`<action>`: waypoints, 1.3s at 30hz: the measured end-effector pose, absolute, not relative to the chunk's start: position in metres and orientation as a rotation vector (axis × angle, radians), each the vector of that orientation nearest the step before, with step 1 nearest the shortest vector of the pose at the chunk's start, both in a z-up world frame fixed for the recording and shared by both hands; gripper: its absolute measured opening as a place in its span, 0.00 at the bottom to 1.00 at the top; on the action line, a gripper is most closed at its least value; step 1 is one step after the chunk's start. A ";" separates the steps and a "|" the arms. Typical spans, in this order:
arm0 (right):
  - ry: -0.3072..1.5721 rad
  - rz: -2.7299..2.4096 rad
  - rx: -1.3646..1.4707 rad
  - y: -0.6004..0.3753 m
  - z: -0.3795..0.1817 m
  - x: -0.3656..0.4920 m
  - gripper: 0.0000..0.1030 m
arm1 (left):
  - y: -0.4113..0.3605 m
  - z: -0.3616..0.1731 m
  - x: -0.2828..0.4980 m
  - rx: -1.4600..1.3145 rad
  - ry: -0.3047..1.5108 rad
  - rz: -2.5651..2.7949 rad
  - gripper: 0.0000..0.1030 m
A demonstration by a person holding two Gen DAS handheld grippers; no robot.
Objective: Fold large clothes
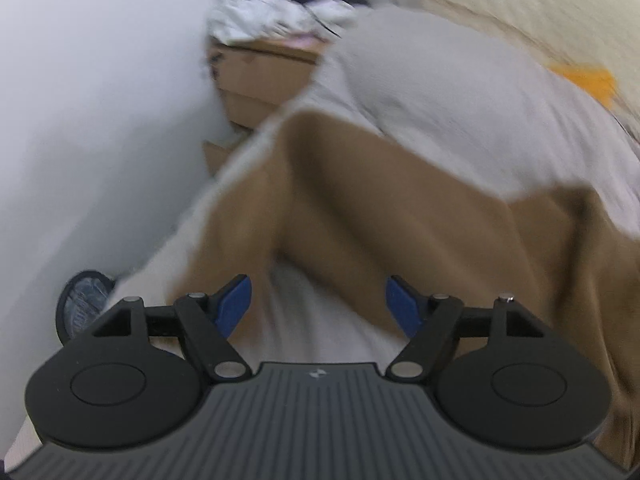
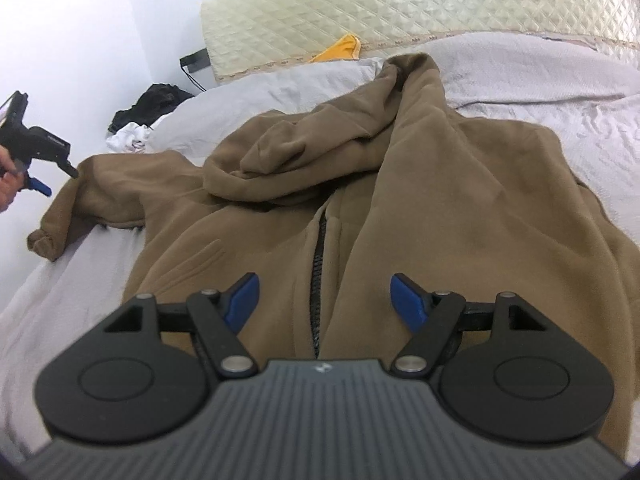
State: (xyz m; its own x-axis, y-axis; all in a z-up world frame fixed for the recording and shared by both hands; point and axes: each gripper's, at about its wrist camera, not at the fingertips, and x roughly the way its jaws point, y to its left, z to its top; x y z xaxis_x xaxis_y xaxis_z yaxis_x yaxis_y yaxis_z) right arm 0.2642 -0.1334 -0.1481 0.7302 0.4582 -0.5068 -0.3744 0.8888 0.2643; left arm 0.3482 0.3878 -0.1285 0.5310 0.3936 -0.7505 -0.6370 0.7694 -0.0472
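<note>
Both grippers gape, empty. Hoodie (image 2: 360, 184) lies zip-up on the bed (image 2: 540, 76); left gripper (image 1: 318, 308) hangs over its spread sleeve, right gripper (image 2: 324, 300) over the zip, ready for folding.

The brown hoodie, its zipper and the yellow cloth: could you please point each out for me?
brown hoodie (image 2: 460, 184): right wrist view, on its chest panel.
zipper (image 2: 318, 264): right wrist view, mid-length of the teeth.
yellow cloth (image 2: 340, 49): right wrist view, its middle.

Blurred view: left tongs (image 1: 318, 306) gape empty above brown hoodie (image 1: 400, 216) on grey bedsheet (image 1: 460, 92).
</note>
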 end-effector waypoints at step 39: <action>0.747 -0.121 1.161 -0.342 -0.211 0.239 0.74 | 0.132 -0.309 0.192 -0.919 0.818 0.102 0.88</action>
State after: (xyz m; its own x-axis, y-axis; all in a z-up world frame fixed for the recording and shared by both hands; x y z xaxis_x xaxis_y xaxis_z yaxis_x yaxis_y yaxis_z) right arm 0.2388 -0.3418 -0.2109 0.7564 0.2833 -0.5895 0.4544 0.4206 0.7852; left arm 0.1918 0.1324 -0.3091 0.7010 -0.2526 -0.6669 -0.4089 0.6239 -0.6661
